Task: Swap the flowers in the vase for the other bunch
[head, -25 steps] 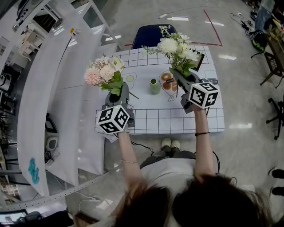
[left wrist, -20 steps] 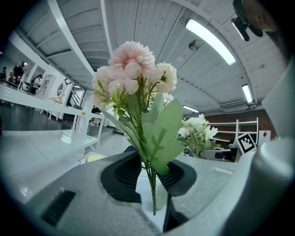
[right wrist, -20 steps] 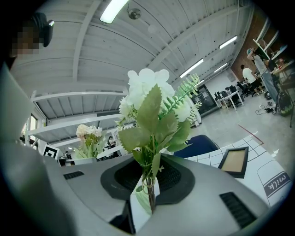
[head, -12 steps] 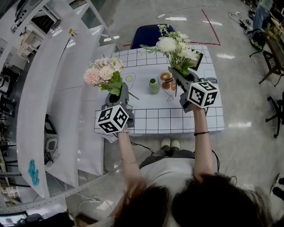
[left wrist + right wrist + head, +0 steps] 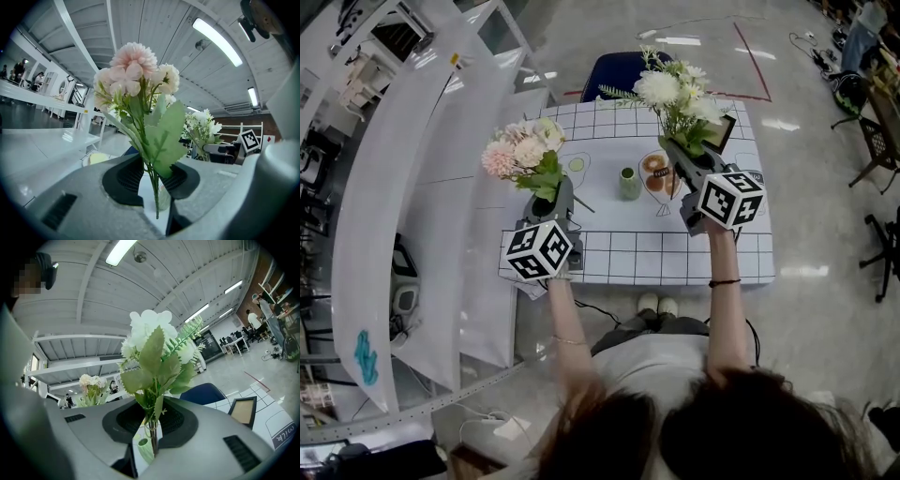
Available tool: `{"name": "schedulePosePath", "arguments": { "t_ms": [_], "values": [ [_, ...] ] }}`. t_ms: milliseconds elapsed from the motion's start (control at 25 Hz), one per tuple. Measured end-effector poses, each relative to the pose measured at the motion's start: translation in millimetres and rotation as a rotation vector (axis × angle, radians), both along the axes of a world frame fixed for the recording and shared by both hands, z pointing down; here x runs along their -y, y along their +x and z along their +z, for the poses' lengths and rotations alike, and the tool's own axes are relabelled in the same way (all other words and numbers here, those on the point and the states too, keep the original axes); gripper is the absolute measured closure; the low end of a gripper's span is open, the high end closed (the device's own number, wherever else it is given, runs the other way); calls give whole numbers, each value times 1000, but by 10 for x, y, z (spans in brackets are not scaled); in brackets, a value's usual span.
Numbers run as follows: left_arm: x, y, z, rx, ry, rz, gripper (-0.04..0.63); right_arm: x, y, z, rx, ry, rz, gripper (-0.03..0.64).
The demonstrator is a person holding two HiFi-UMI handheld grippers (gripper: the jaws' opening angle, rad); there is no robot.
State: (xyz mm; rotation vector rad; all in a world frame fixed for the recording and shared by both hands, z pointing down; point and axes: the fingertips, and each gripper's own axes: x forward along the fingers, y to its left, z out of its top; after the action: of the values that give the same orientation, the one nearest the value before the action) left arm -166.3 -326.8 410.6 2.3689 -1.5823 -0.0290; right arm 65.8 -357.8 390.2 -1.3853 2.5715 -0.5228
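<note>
The pink bunch (image 5: 523, 153) stands upright with my left gripper (image 5: 547, 200) shut on its stems, held above the table's left part. In the left gripper view its stems (image 5: 153, 187) run down between the dark pads (image 5: 124, 180). My right gripper (image 5: 683, 165) is shut on the stems of the white bunch (image 5: 677, 94), held above the table's right part. The right gripper view shows those stems (image 5: 153, 434) pinched between the pads, blooms (image 5: 152, 331) above. The small green vase (image 5: 629, 183) stands on the table between the two grippers, with no flowers in it.
The table (image 5: 619, 258) has a white grid cloth. A plate of pastries (image 5: 655, 172) lies just right of the vase, and a picture frame (image 5: 724, 131) stands at the back right. A blue chair (image 5: 619, 70) is behind the table, and white shelving (image 5: 412, 187) runs along the left.
</note>
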Motion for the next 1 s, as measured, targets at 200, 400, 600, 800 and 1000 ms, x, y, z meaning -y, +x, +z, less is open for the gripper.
{"name": "schedulePosePath", "arguments": {
  "t_ms": [200, 400, 600, 800, 1000],
  "values": [
    [29, -72, 60, 2, -13, -16, 506, 89, -50, -42, 7, 16, -9, 545],
    [84, -127, 82, 2, -22, -30, 506, 176, -139, -73, 10, 24, -29, 545],
    [135, -148, 125, 8, -31, -32, 506, 248, -208, -127, 22, 44, -40, 545],
    [186, -175, 159, 6, -40, -36, 506, 313, -289, -193, 32, 64, -58, 546],
    [230, -176, 178, 6, -48, -31, 506, 363, -363, -265, 54, 83, -72, 546]
  ]
}}
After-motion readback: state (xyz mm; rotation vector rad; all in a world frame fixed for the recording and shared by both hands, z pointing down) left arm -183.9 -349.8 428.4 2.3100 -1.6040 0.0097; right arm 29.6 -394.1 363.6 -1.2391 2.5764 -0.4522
